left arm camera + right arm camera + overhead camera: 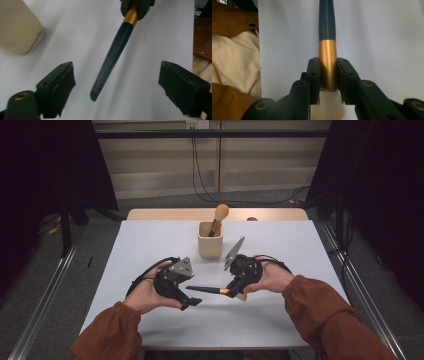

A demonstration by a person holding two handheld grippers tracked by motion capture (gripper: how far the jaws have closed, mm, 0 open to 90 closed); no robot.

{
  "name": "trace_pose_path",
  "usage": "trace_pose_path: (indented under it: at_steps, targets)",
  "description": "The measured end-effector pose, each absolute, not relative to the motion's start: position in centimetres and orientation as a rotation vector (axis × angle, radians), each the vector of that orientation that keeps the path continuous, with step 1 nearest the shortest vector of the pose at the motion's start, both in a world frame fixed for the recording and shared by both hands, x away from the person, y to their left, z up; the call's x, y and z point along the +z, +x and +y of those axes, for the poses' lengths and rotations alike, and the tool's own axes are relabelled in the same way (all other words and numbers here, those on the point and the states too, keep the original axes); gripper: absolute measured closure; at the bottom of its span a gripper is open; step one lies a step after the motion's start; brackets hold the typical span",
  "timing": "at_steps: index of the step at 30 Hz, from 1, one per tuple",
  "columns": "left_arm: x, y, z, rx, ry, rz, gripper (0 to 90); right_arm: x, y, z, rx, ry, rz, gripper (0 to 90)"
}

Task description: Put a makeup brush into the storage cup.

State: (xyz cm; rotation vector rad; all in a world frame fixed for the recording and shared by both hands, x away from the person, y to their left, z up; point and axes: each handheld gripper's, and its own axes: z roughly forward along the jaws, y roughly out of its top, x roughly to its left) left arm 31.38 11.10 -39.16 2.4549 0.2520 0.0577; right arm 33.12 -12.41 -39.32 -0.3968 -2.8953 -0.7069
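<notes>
Your right gripper (328, 75) is clamped on the brush (207, 290) at its gold ferrule, over the table (280, 315) w/ handle aimed at your left gripper (116, 82), jaws wide, handle tip between them untouched. Brush looks light, stiff, slick; bristles soft, so grab mid-handle. Cup (210, 241) behind holds another brush (219, 217).

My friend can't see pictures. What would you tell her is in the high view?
A person at a white table holds a gripper in each hand: the right gripper clamps a dark-handled makeup brush by its gold collar, handle pointing at the open left gripper. Behind them, a beige cup holds a wooden-handled brush.
</notes>
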Motion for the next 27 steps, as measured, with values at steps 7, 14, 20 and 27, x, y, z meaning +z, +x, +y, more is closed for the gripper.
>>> trace_pose_path:
  at_steps: [7,14,20,27]
  targets:
    - [-39.8,31.8,10.0,0.010,2.485,0.236,20.3,-39.2,32.9,-11.6,-0.710,-0.340,-2.889,73.9]
    - [-40.0,32.1,9.4,-0.010,2.506,0.229,26.6,-39.2,32.9,-11.3,-0.717,-0.322,-2.890,73.9]
    - [-40.1,32.2,8.8,-0.020,2.532,0.208,33.0,-39.2,33.0,-10.9,-0.698,-0.292,-2.903,73.9]
    - [-40.2,32.2,8.3,-0.029,2.555,0.164,37.8,-39.3,33.0,-10.4,-0.687,-0.302,-2.904,73.9]
